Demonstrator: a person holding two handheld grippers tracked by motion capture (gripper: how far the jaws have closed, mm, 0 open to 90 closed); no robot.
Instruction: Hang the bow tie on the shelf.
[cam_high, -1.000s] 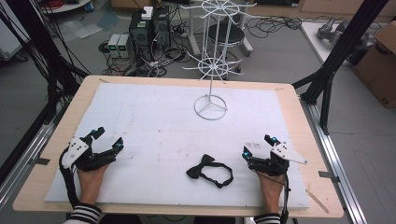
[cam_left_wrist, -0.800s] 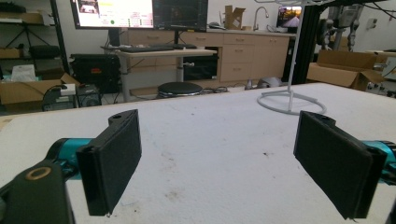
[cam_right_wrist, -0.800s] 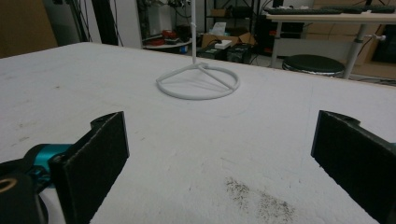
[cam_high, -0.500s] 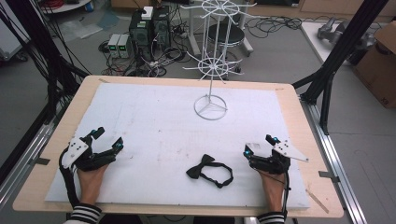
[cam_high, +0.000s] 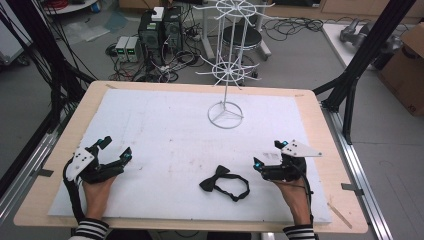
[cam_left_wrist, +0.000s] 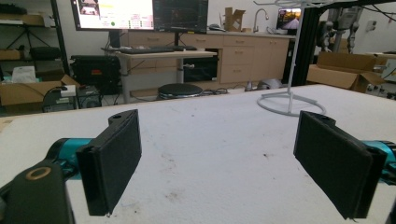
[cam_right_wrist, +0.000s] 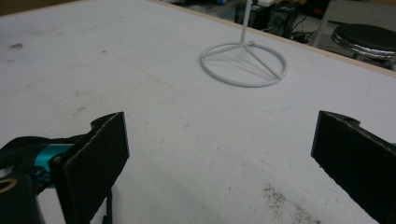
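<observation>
High view: the black bow tie (cam_high: 224, 183) lies flat on the white bench (cam_high: 165, 135) cover, near the front edge, between the two hands and closer to the right gripper (cam_high: 266, 155). That gripper rests low just beside the tie, jaws spread, probably staged for a pick. The left gripper (cam_high: 116, 149) rests well apart at the front left, jaws also spread and holding nothing. The white wire display stand (cam_high: 226, 75) is set at the far middle of the bench, likely the hanging point. Its top is cut off by the frame edge.

Left gripper view: both black jaws stand wide apart over bare cover. The stand base ring (cam_left_wrist: 290, 101) sits ahead to the right; the hooks above are mostly out of frame.

Right gripper view: jaws spread, nothing between them. The base ring (cam_right_wrist: 243, 63) lies ahead. A dark strap at the lower left beside the near jaw cannot be identified for certain.
</observation>
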